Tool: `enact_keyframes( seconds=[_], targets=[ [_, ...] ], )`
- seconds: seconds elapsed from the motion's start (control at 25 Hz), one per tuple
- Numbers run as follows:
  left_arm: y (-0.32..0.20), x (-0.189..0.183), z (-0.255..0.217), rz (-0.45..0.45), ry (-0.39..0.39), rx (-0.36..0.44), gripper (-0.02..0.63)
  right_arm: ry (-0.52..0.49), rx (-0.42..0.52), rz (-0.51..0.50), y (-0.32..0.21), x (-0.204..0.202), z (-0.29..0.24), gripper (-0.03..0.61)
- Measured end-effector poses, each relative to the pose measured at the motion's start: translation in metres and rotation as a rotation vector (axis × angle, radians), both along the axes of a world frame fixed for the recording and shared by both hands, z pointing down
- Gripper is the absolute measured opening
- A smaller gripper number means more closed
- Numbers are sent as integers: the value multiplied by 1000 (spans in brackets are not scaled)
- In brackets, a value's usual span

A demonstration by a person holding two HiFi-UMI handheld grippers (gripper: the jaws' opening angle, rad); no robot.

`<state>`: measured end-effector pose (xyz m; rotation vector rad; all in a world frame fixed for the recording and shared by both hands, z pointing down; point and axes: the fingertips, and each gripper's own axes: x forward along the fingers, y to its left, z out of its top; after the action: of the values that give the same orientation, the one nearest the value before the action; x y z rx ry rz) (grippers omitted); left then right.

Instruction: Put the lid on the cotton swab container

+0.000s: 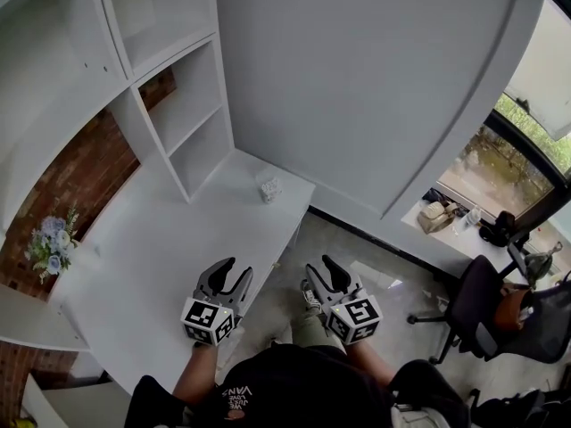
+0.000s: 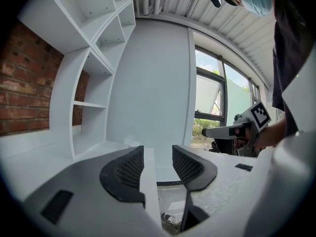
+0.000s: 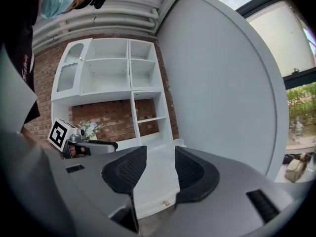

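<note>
Left gripper (image 1: 236, 270) and right gripper (image 1: 321, 275) hover at the near edge of the worktop (image 1: 161, 257), jaws spread with nothing between them; the cotton swab container (image 1: 268, 186) sits well apart, by the far wall; its lid is too small to make out, so reach closer before choosing a grasp.

Overhead plus low views, shared desk (image 1: 161, 266)
</note>
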<state>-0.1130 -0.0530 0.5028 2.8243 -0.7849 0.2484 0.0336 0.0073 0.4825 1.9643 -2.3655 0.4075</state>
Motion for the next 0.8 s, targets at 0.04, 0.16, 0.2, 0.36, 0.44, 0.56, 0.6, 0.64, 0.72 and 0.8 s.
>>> enact_keyframes(
  seconds=[0.04, 0.16, 0.2, 0.36, 0.44, 0.56, 0.6, 0.64, 0.72, 0.8],
  targets=[
    [-6, 3, 1, -12, 1, -3, 161, 1, 0, -11, -7, 4, 1, 155],
    [-27, 14, 4, -35, 0, -11, 161, 14, 2, -44, -34, 19, 3, 155],
    [-36, 19, 5, -39, -2, -12, 161, 21, 3, -59, -45, 25, 4, 155],
    [-70, 36, 7, -47, -11, -14, 161, 22, -7, -131, -90, 37, 10, 155],
    [-94, 42, 6, -65, -36, -3, 161, 27, -11, -166, -114, 43, 13, 155],
    [-126, 55, 6, -88, -41, 9, 161, 30, -20, -222, -147, 51, 19, 155],
    [-136, 61, 6, -91, -32, 8, 161, 32, -23, -242, -157, 54, 21, 155],
    [-145, 66, 7, -93, -31, 6, 161, 37, -27, -261, -167, 58, 24, 155],
    [-164, 77, 10, -92, -39, 6, 161, 56, -33, -296, -188, 66, 32, 155],
    [-180, 88, 14, -78, -41, 8, 161, 71, -41, -335, -207, 70, 39, 155]
  ],
)
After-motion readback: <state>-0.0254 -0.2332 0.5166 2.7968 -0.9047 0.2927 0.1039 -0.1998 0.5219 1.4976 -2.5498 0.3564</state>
